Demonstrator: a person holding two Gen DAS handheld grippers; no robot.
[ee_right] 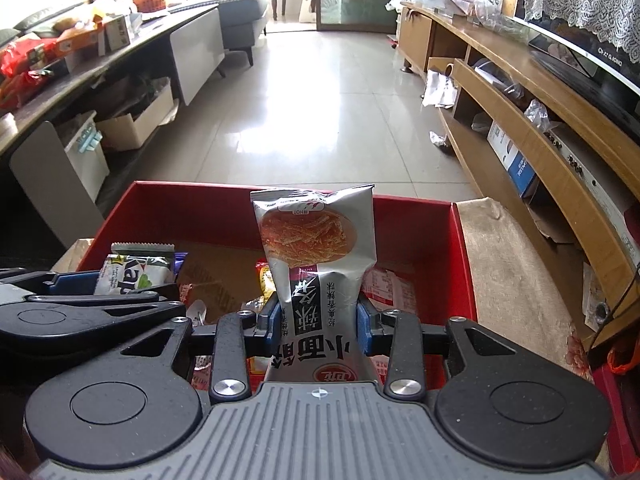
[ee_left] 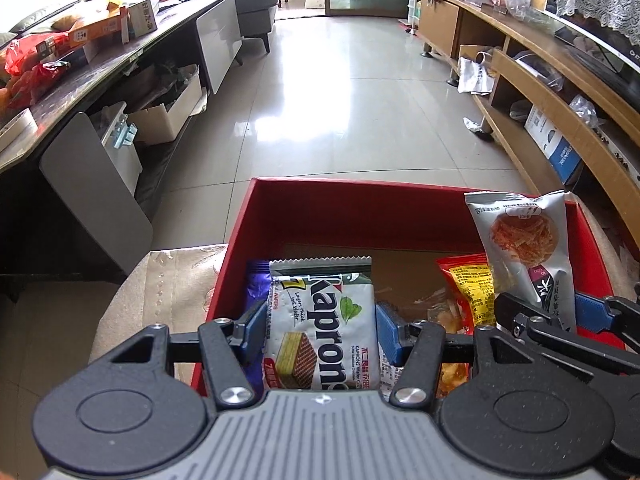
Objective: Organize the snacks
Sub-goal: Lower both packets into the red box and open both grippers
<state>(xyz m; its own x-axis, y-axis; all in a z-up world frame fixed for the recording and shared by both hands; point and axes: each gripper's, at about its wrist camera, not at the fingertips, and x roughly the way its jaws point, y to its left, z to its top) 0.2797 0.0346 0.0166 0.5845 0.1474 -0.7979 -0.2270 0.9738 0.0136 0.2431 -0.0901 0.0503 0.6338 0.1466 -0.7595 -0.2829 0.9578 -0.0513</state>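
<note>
Two hand-held grippers hang side by side over a red box (ee_left: 280,216), each carrying one snack. The left gripper (ee_left: 320,334) is clamped on a white wafer packet (ee_left: 324,320), its blue pads pressing the packet's two side edges. The right gripper (ee_right: 318,322) is clamped on a silver noodle-snack bag (ee_right: 316,240), pinching it at its lower half so the printed top stands upright above the near part of the box.

Inside the box, a purple wrapper (ee_left: 256,280) lies against the left wall beneath the wafer packet. A yellow and red packet (ee_left: 468,288) lies toward the right side, with more loose wrappers on the brown cardboard floor around it. The far half of the box floor is bare. The box sits on a beige patterned cloth (ee_right: 516,272) that extends to its right.

Both held snacks look light. The wafer packet seems flat and fairly stiff, likely brittle inside, so holding it by the edges suits it. The noodle bag appears puffy, soft and slick; a hold near a crimped end seam would probably slip less than one across its middle.
</note>
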